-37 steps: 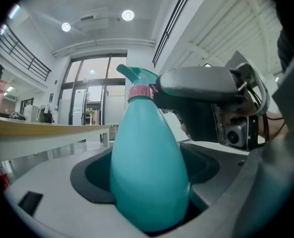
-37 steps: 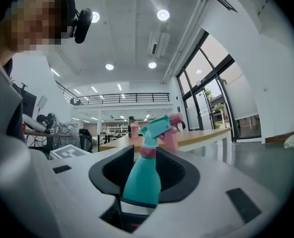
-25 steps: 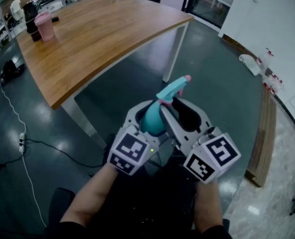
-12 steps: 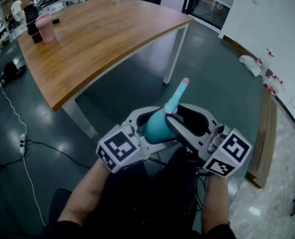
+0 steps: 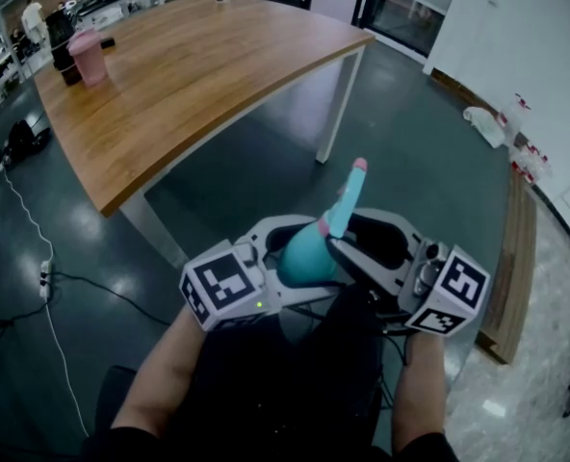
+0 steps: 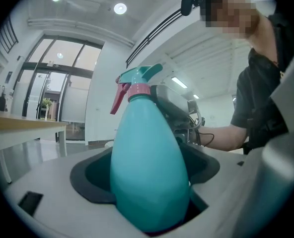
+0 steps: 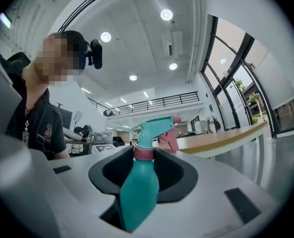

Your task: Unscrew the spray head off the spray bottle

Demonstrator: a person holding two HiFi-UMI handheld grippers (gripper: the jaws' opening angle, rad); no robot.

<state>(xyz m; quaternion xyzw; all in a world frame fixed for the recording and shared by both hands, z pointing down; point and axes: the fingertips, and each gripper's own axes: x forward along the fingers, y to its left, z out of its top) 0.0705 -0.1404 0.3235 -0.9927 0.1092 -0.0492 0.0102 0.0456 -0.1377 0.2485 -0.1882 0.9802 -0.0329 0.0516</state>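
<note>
Bottle [image 6: 148, 167] is held in the air on the near side of the table [image 5: 169, 75], off its top and below its near edge as the head view shows it, over dark floor. It stands roughly upright. The body is teal, smooth and opaque, egg-shaped: wide at the bottom and narrowing to a slim neck. Spray head [image 6: 137, 76] is the same teal, with a pink collar [image 7: 143, 152] where it meets the neck and a pink trigger [image 6: 118, 97] hanging under the nozzle. The head is still seated on the bottle, and no gap shows at the collar. Left gripper [image 5: 277, 243] is on the side of the bottle away from the table's leg; its jaws stand wide and are clamped round the fat lower body. Right gripper [image 5: 348, 239] comes in from the opposite side. Its jaws are set narrower, with both dark pads against the collar; they have just been closing a little, with the neck between them. Both marker cubes sit nearer the person than the bottle does.
</note>
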